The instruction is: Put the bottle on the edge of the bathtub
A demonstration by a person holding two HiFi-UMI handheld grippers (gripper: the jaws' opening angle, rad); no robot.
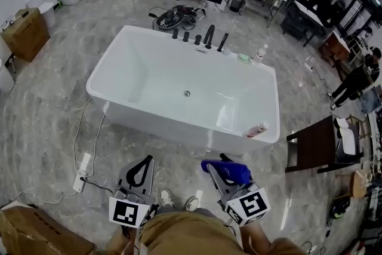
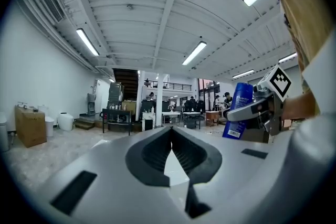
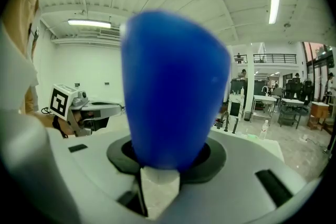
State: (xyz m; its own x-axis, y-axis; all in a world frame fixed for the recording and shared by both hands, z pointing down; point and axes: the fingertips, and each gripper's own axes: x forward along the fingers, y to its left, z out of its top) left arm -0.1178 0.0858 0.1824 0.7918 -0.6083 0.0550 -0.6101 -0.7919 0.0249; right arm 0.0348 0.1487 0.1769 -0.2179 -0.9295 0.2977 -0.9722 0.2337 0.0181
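Note:
A white bathtub (image 1: 152, 121) stands on the marble floor in the head view. My right gripper (image 1: 218, 165), below the tub's near side, is shut on a blue bottle (image 1: 229, 171). That bottle (image 3: 173, 92) fills the right gripper view, standing up from between the jaws. The left gripper view shows the same bottle (image 2: 237, 110) off to the right. My left gripper (image 1: 147, 159) is beside it to the left, shut with nothing in it, its jaws (image 2: 171, 129) meeting at the tip. Both grippers are short of the tub.
Black taps (image 1: 208, 37), a small white bottle (image 1: 260, 54) and a green item (image 1: 243, 57) sit on the tub's far rim. A pink bottle (image 1: 256, 130) lies on the near right corner. A power strip (image 1: 81, 169), cardboard boxes (image 1: 25, 33) and a dark chair (image 1: 315, 145) surround the tub.

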